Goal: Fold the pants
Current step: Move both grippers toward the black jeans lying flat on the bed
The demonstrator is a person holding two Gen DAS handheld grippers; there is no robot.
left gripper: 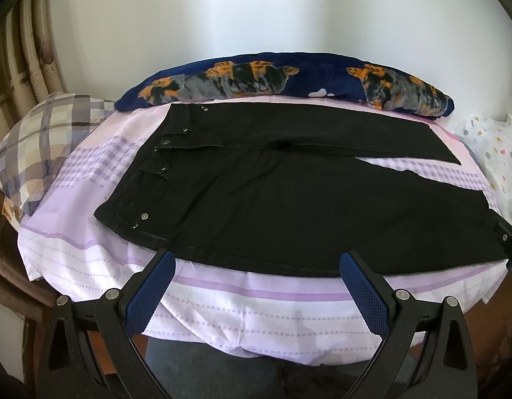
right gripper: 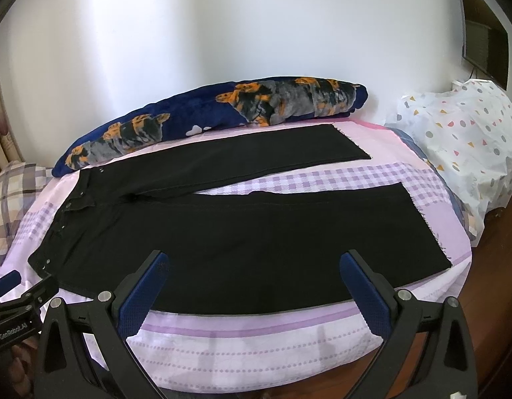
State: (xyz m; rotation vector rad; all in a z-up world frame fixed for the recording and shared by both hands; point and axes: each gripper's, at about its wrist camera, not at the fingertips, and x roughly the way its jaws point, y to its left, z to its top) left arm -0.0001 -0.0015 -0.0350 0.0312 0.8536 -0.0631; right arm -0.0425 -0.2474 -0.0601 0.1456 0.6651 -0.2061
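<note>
So there's 1 pair of black denim pants (left gripper: 272,199) spread flat on the lilac checked bedsheet (left gripper: 222,299), waistband left, 2 legs splayed right. Left gripper (left gripper: 257,259) and right gripper (right gripper: 256,259) both hang wide open at the near edge, holding nothing. 1 navy dog-print blanket (left gripper: 289,76) lies along the far side.

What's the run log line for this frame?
pants flat, unfolded | left gripper open, empty | right gripper open, empty

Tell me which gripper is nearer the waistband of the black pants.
Left. The left gripper hangs open at the near bed edge, close to the waistband. The right gripper, also open, hangs further along the near leg, toward its hem.
</note>
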